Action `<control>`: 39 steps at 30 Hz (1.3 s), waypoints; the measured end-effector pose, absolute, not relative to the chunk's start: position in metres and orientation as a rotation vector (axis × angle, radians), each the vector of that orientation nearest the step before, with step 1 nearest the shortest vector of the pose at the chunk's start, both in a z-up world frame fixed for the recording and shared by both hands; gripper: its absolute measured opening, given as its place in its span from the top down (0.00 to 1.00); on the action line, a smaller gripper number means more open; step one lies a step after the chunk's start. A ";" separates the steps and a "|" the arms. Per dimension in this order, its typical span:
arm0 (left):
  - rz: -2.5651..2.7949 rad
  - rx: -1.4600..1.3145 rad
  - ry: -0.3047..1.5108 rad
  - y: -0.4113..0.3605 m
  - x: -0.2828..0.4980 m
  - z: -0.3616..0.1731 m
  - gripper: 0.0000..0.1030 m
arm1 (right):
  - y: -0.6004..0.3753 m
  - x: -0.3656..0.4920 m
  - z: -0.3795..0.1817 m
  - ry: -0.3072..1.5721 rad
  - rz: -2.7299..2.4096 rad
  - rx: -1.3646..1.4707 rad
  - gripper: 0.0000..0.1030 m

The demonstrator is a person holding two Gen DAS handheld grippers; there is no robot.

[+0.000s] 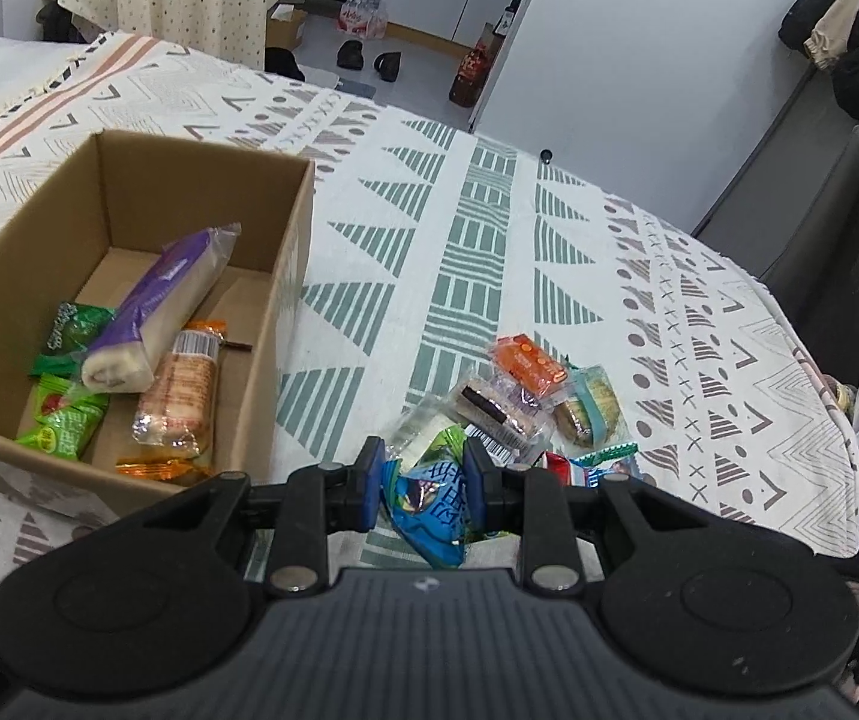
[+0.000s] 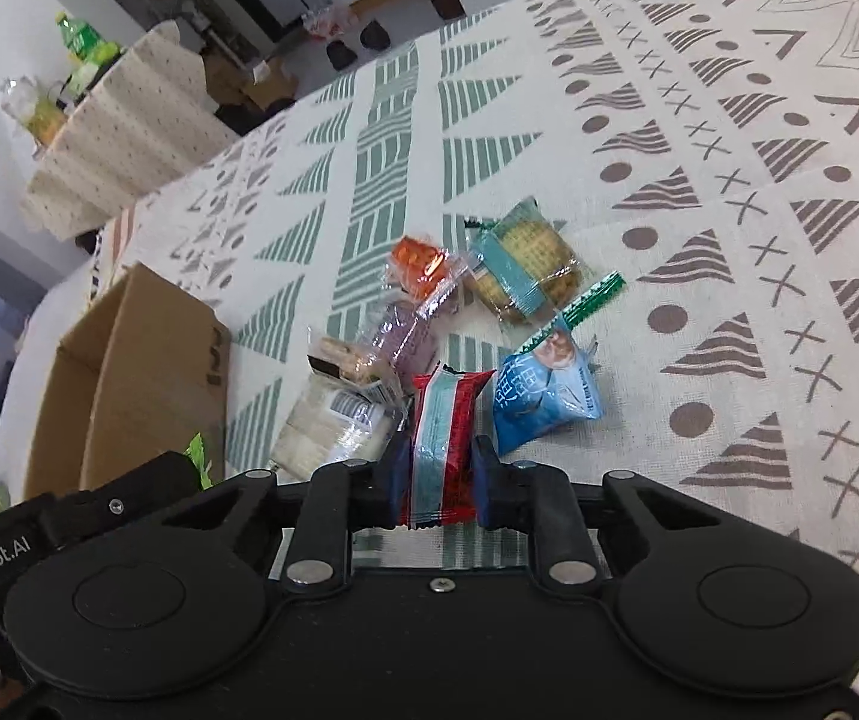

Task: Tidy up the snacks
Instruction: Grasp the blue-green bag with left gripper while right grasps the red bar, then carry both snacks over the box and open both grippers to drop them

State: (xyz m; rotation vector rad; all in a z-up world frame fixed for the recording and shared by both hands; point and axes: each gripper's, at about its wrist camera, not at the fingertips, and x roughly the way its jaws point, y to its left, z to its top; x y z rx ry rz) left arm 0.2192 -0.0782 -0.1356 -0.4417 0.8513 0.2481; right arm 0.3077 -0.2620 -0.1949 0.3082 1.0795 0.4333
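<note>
The left gripper (image 1: 420,474) was closed on a blue snack packet (image 1: 429,507), its blue pads pressing the crinkled wrapper from both sides just above the patterned cloth (image 1: 489,228). To the left of it stood an open cardboard box (image 1: 285,276) holding several snacks: a long purple-wrapped roll (image 1: 153,312) leaning toward the far wall, a clear-wrapped biscuit pack (image 1: 180,396) beside it on the right, green packets (image 1: 66,420) at the left and an orange wrapper (image 1: 159,471) against the near wall. Just beyond the left gripper, to the right of the box, lay a loose heap of snacks on the cloth, among them an orange packet (image 1: 528,363), a clear-wrapped sandwich biscuit (image 1: 489,408) and a teal-banded cracker pack (image 1: 588,408). In the right wrist view, the right gripper (image 2: 434,474) was clamped on a red packet with a pale blue stripe (image 2: 441,450), which stood upright between the pads. A second blue packet (image 2: 540,390) lay just right of it on the cloth, the teal-banded cracker pack (image 2: 522,267) and the orange packet (image 2: 420,264) farther off, and a clear pack of pale wafers (image 2: 333,426) touched the heap on the left. The cardboard box (image 2: 147,372) sat at the left in that view, near the heap but apart from it.
</note>
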 end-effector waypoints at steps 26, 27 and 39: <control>0.336 -0.415 0.717 -0.052 0.169 -0.074 0.74 | -0.256 0.274 -0.124 0.834 0.618 0.455 0.80; 0.340 -0.416 0.714 -0.050 0.168 -0.073 0.74 | -0.254 0.273 -0.122 0.827 0.627 0.456 0.80; 0.399 -0.452 0.696 -0.014 0.159 -0.069 0.74 | -0.219 0.264 -0.110 0.787 0.698 0.428 0.80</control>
